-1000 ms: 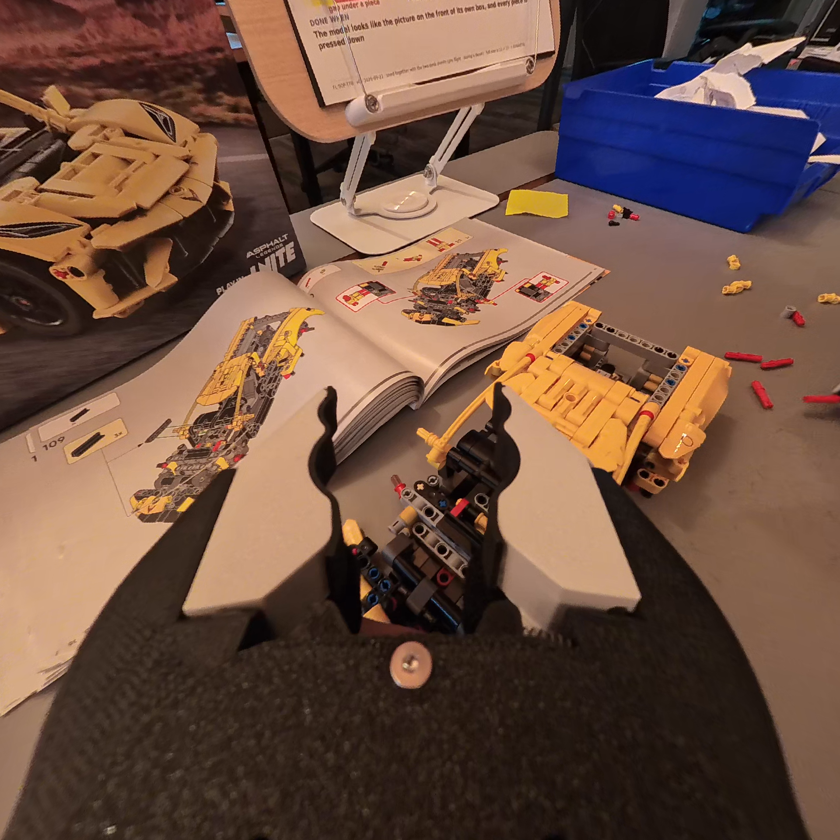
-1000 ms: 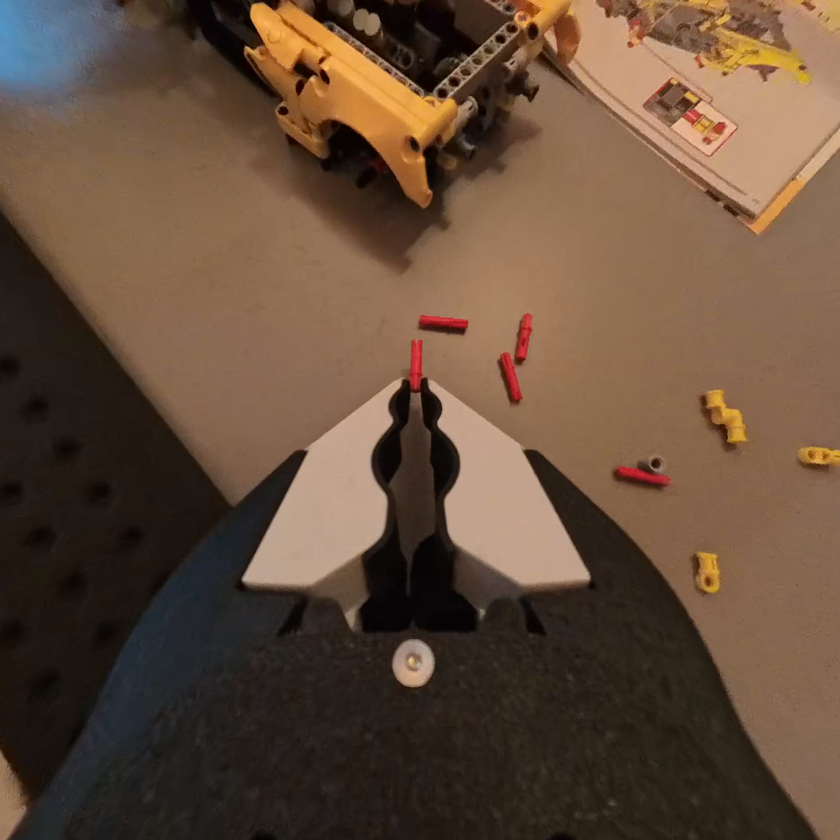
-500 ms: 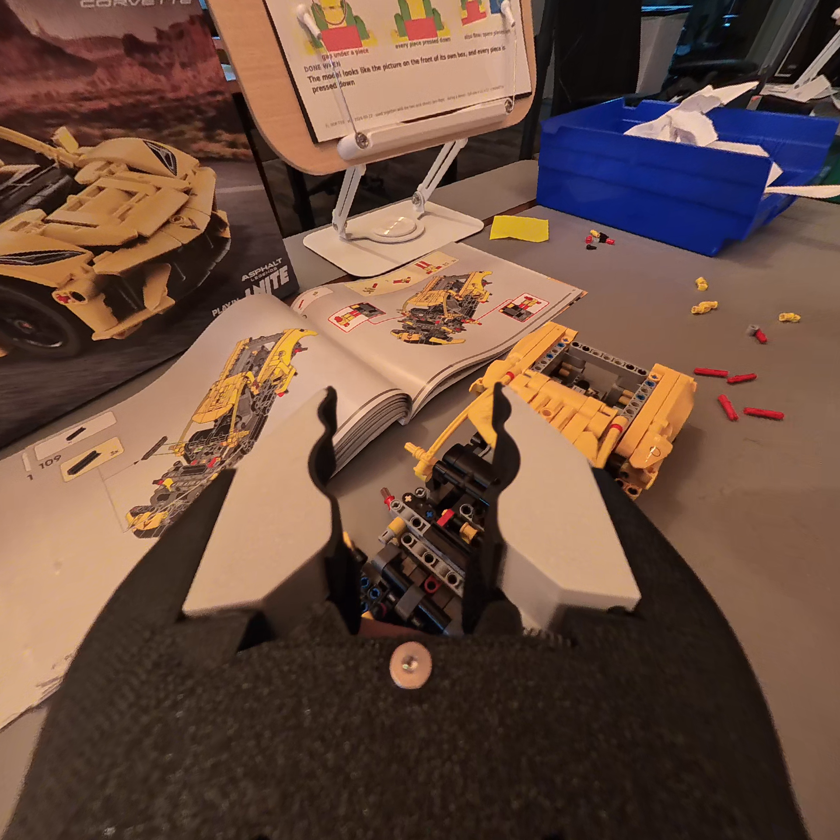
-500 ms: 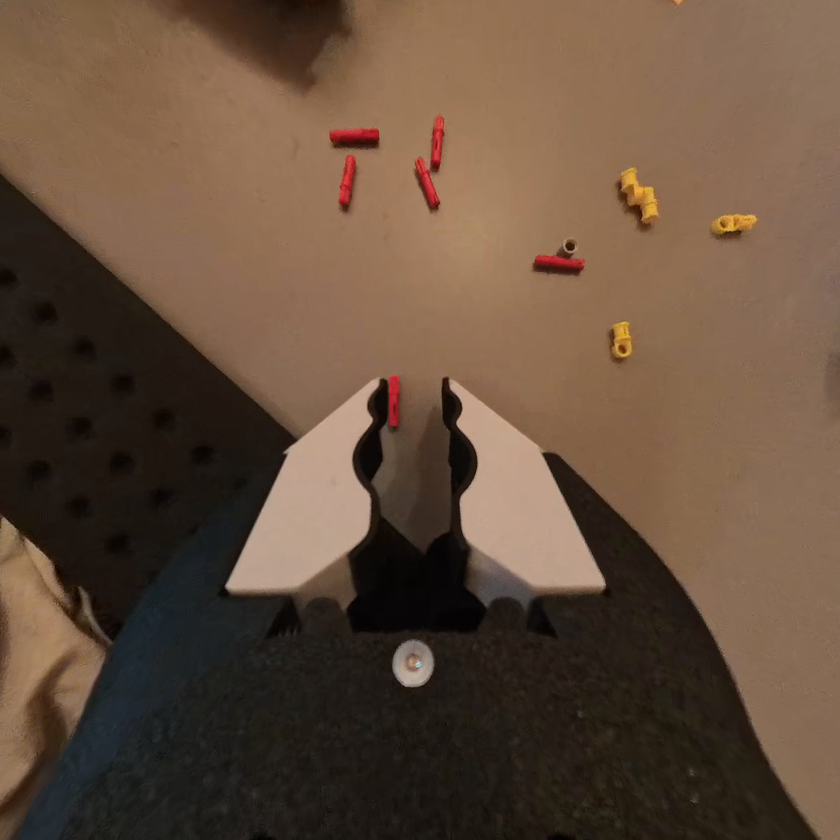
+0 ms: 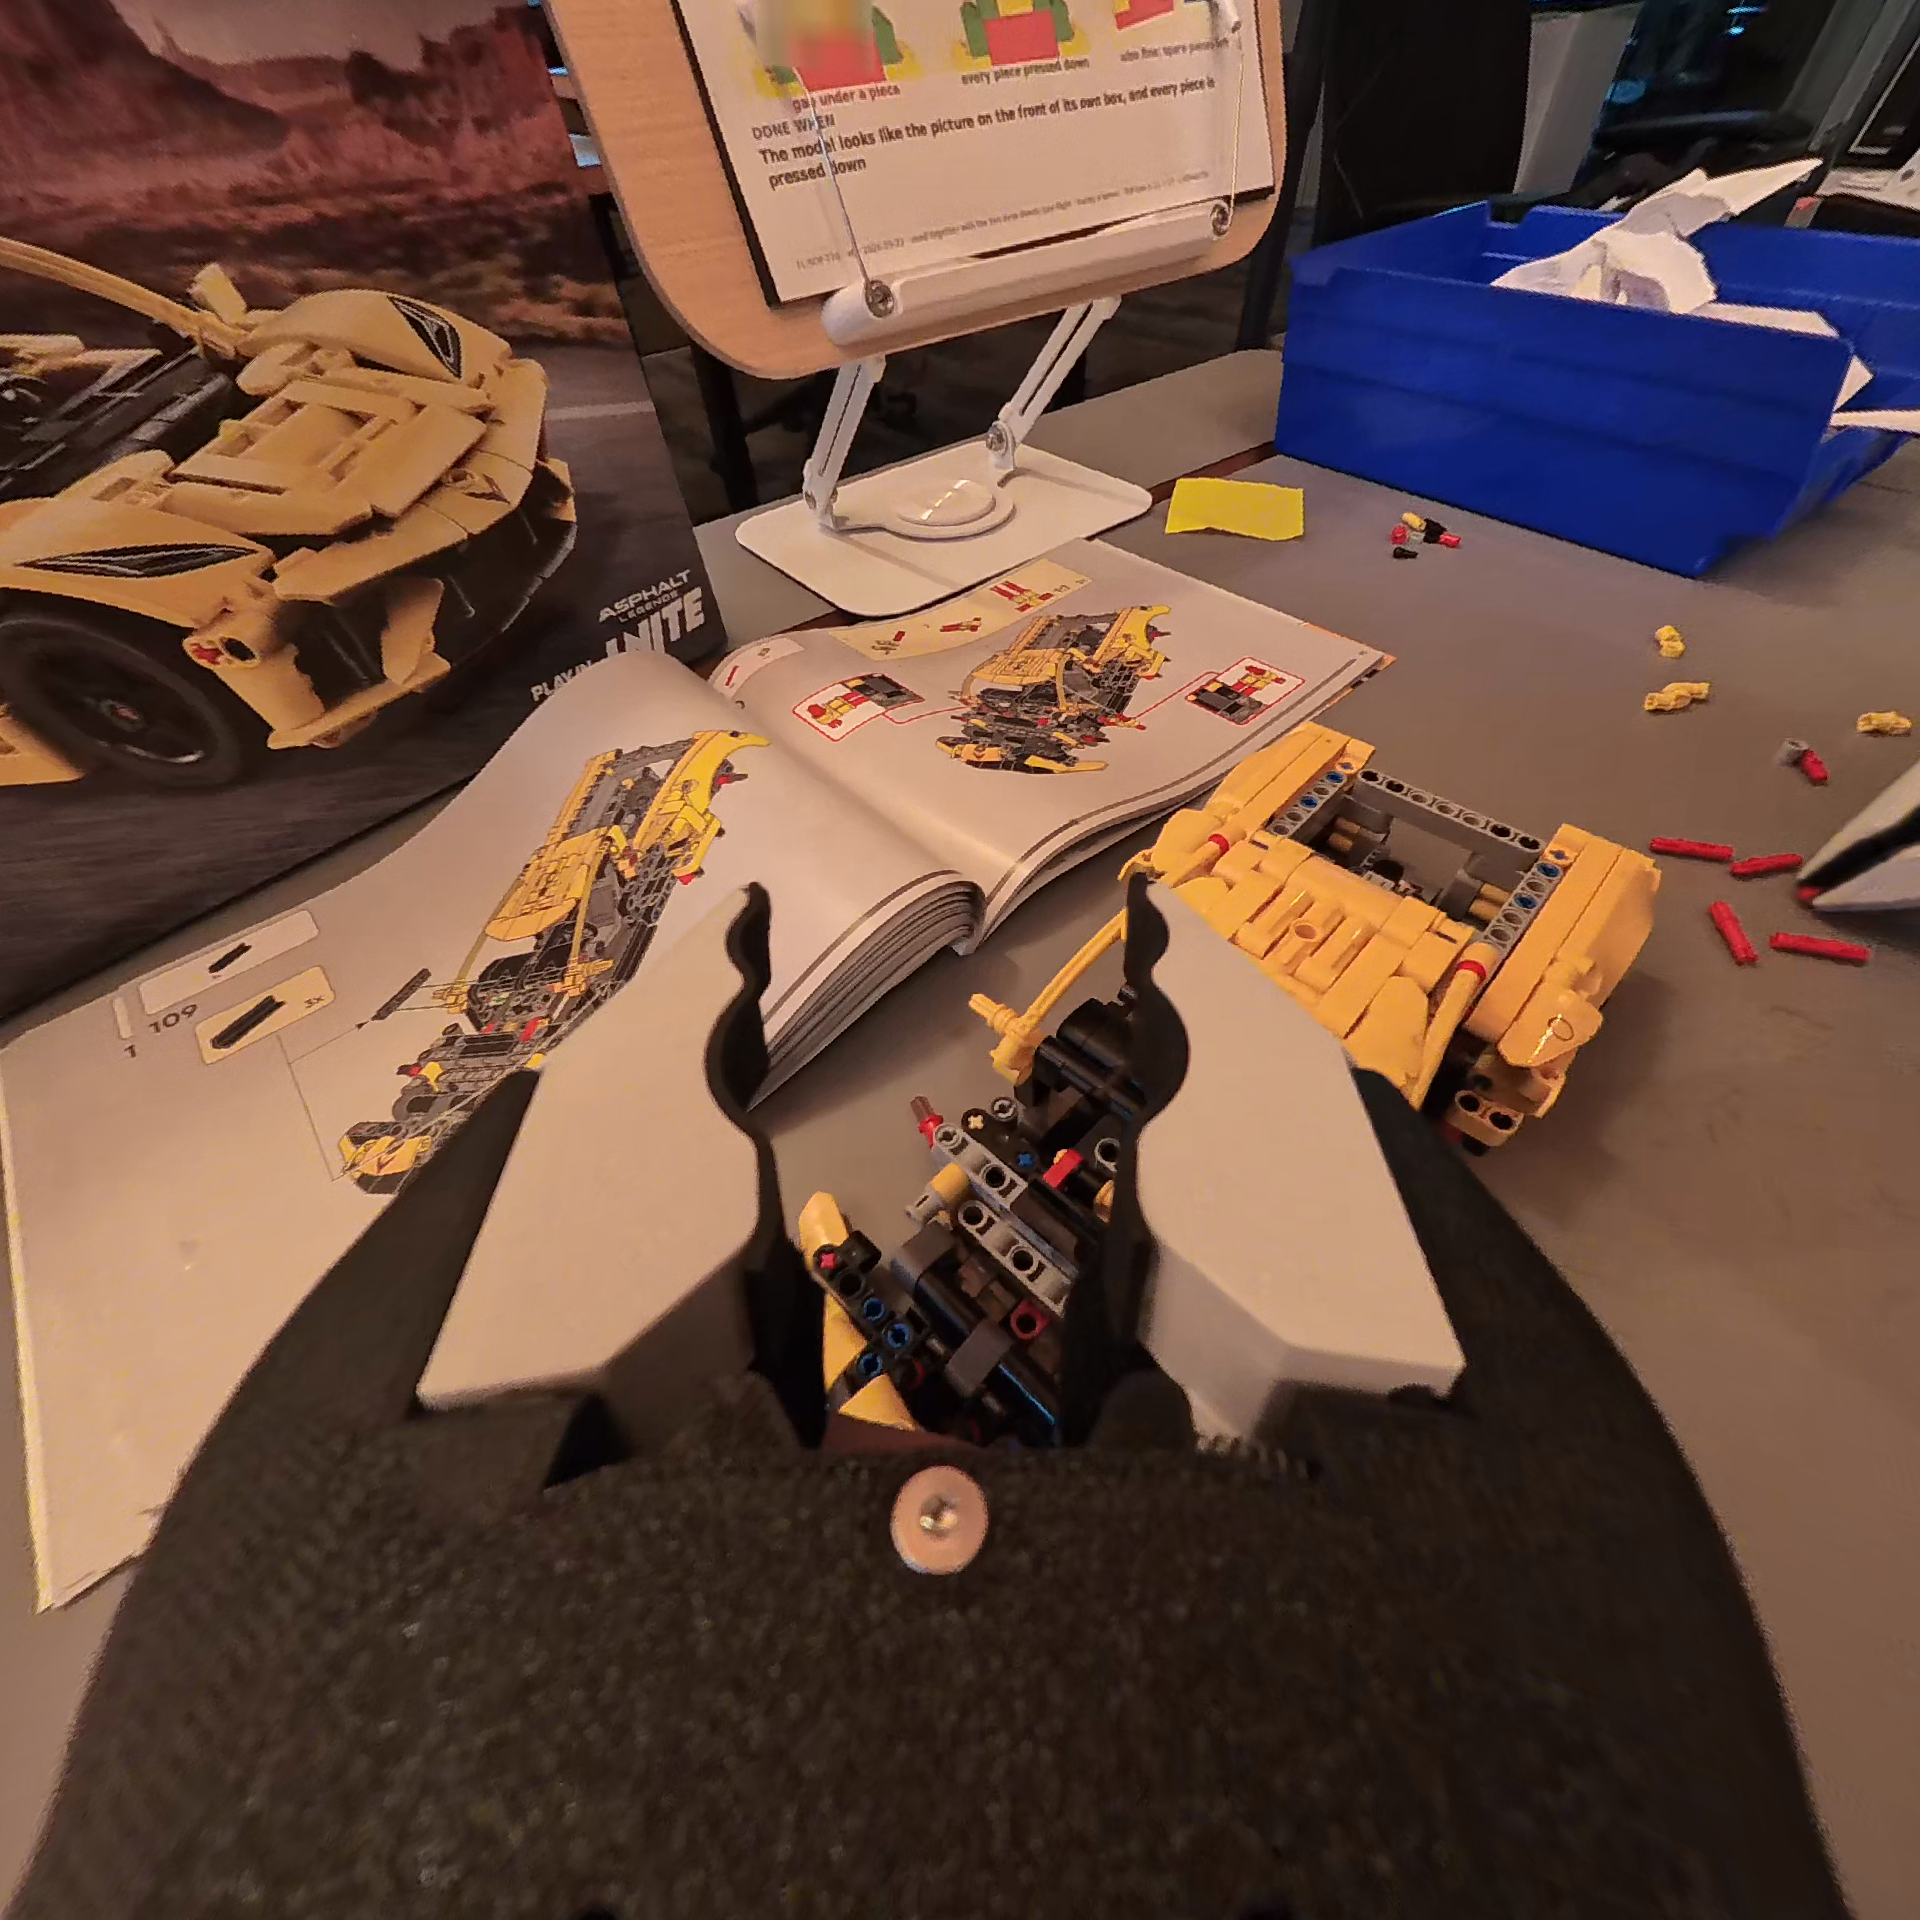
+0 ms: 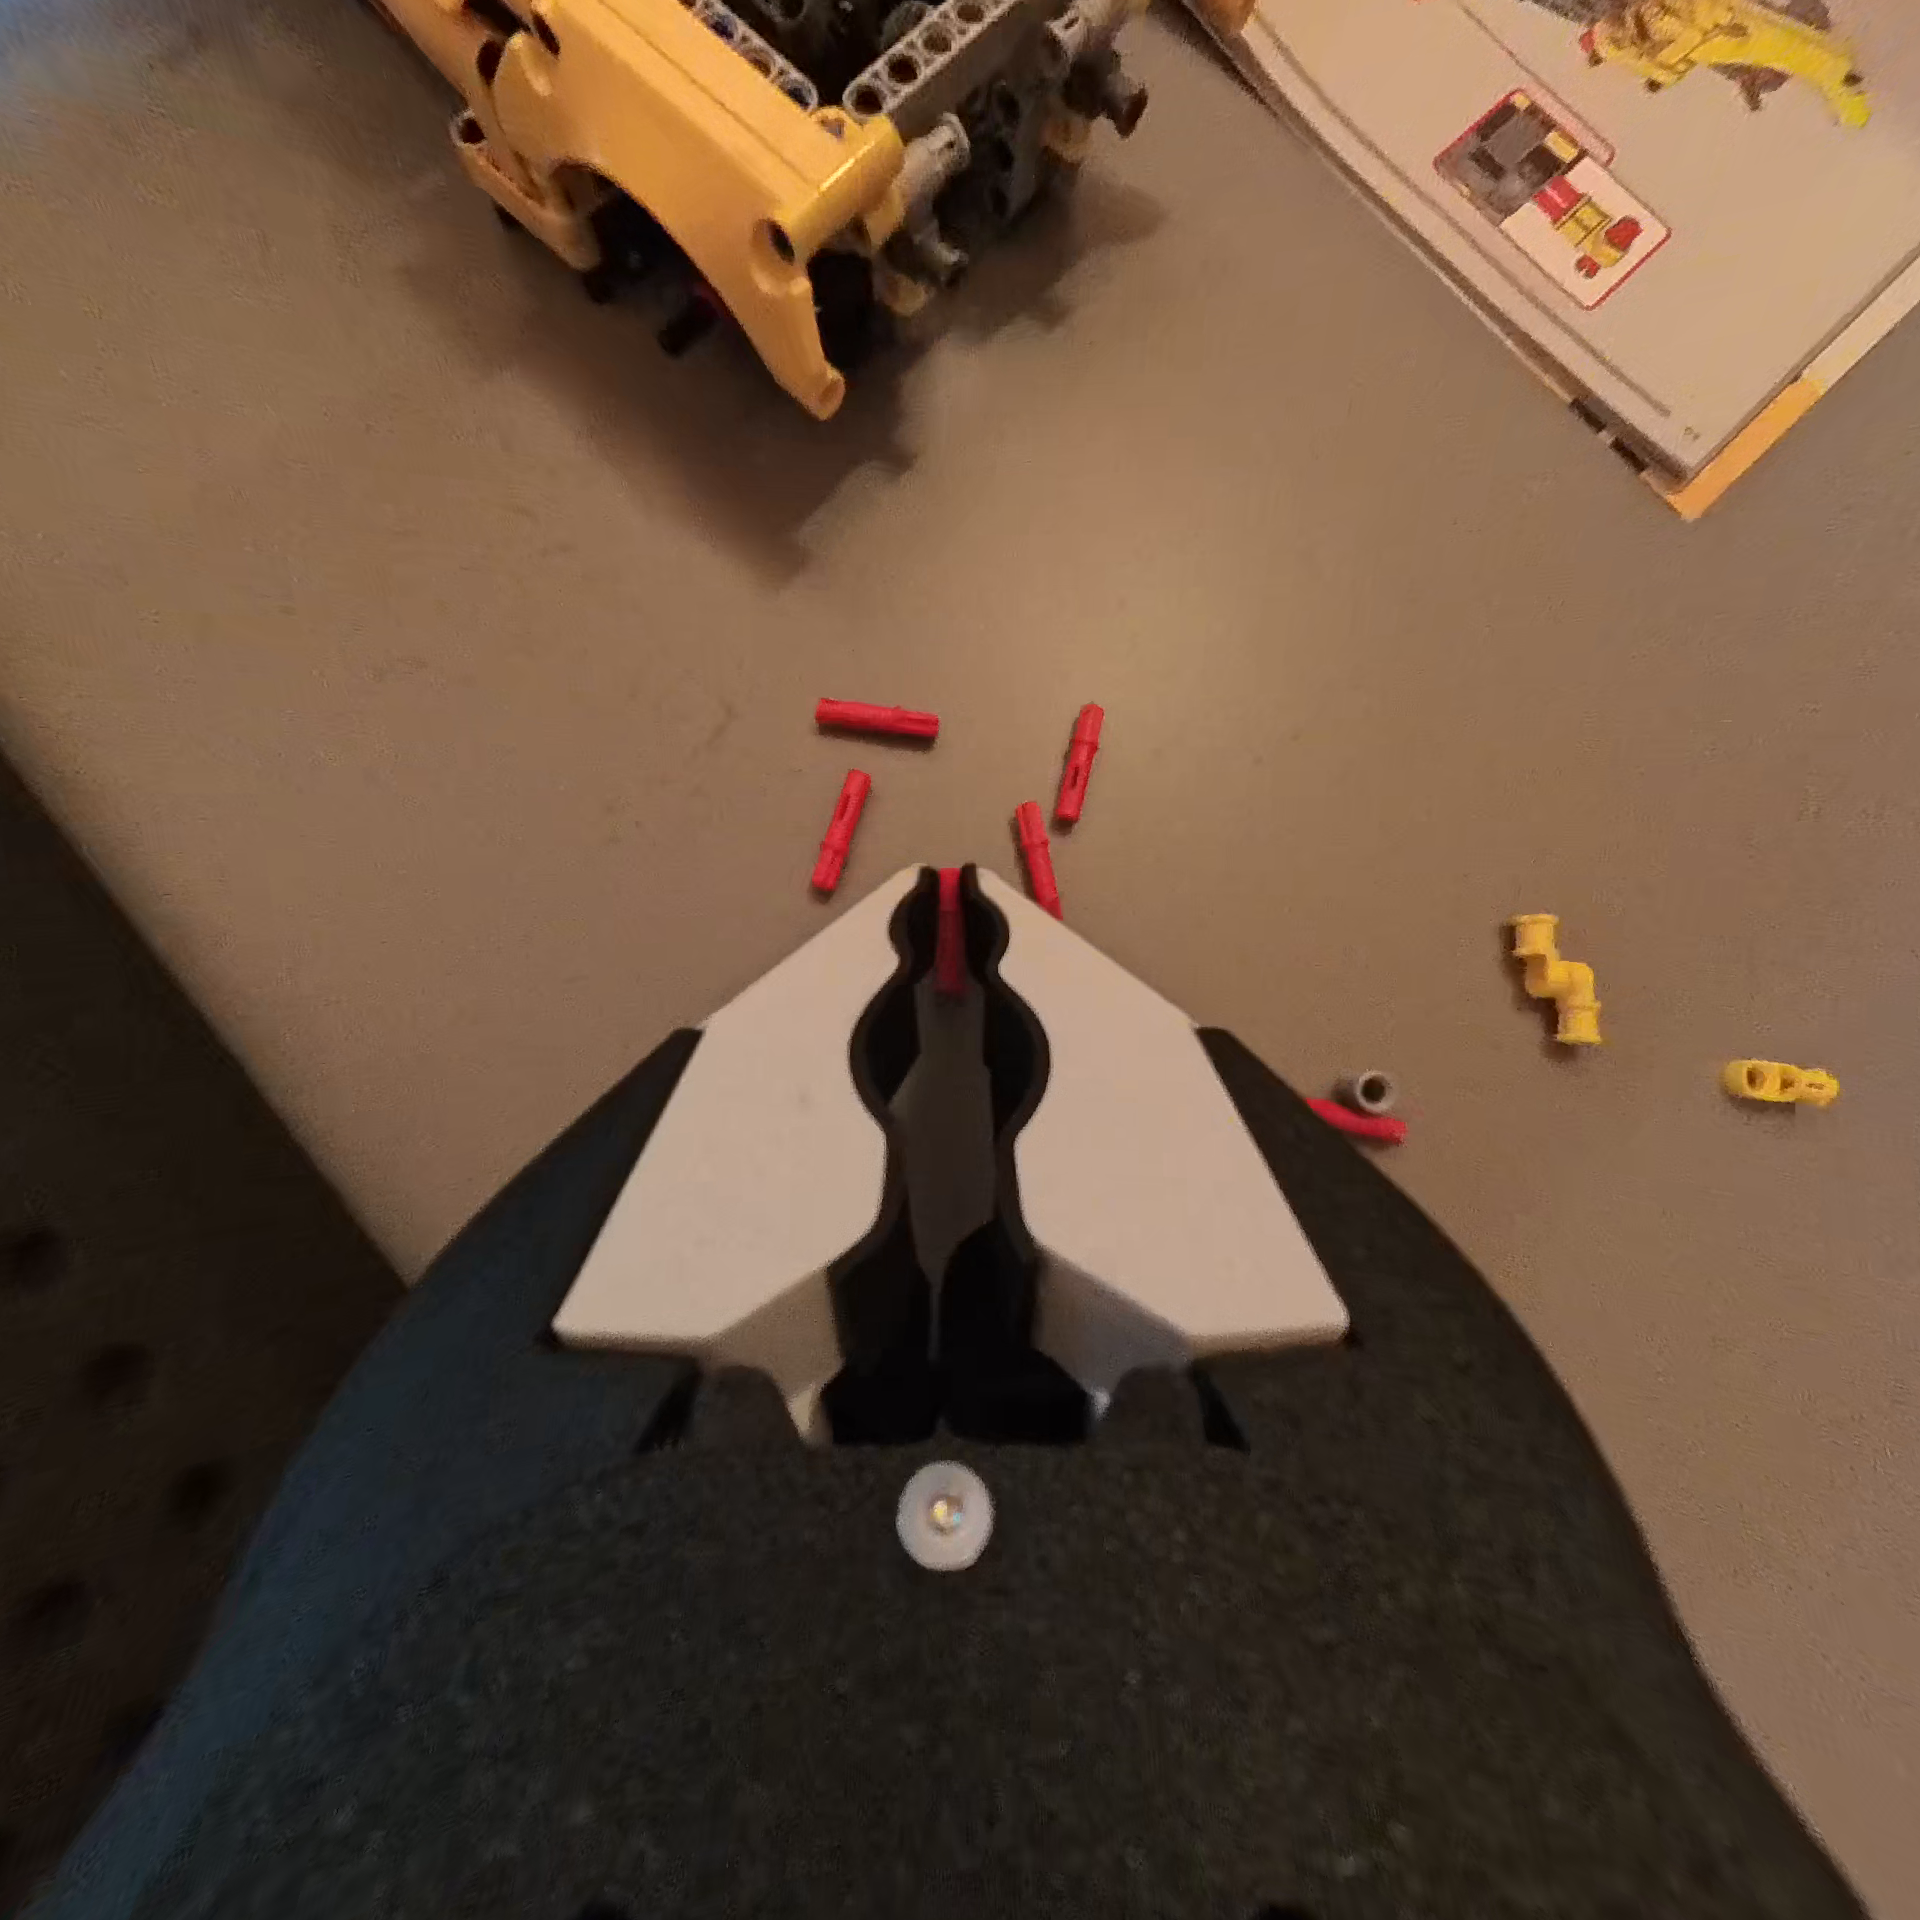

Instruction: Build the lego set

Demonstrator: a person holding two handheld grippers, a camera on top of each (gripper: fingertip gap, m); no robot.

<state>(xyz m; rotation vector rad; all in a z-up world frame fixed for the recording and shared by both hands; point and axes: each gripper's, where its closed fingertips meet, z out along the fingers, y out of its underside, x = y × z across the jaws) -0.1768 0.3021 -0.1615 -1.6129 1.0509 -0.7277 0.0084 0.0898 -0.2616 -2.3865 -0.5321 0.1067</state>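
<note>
Red pin (image 6: 949,928) between right jaws, four red pins (image 6: 876,719) loose nearby

Just ahead-left of your left tongs (image 5: 940,914), the open instruction booklet (image 5: 852,831) carries printed step numbers. Farther left, the box (image 5: 312,416) bears white lettering; straight beyond, a printed sheet (image 5: 987,135) fills the wooden stand (image 5: 665,260).

Half-built yellow car model (image 5: 1392,914) lying on table; red pin (image 6: 949,930) apparently pinched upright.

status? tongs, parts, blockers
Left tongs shut on car chassis section. Right tongs shut on red pin. Four loose red pins ahead on table; nothing blocking.
</note>
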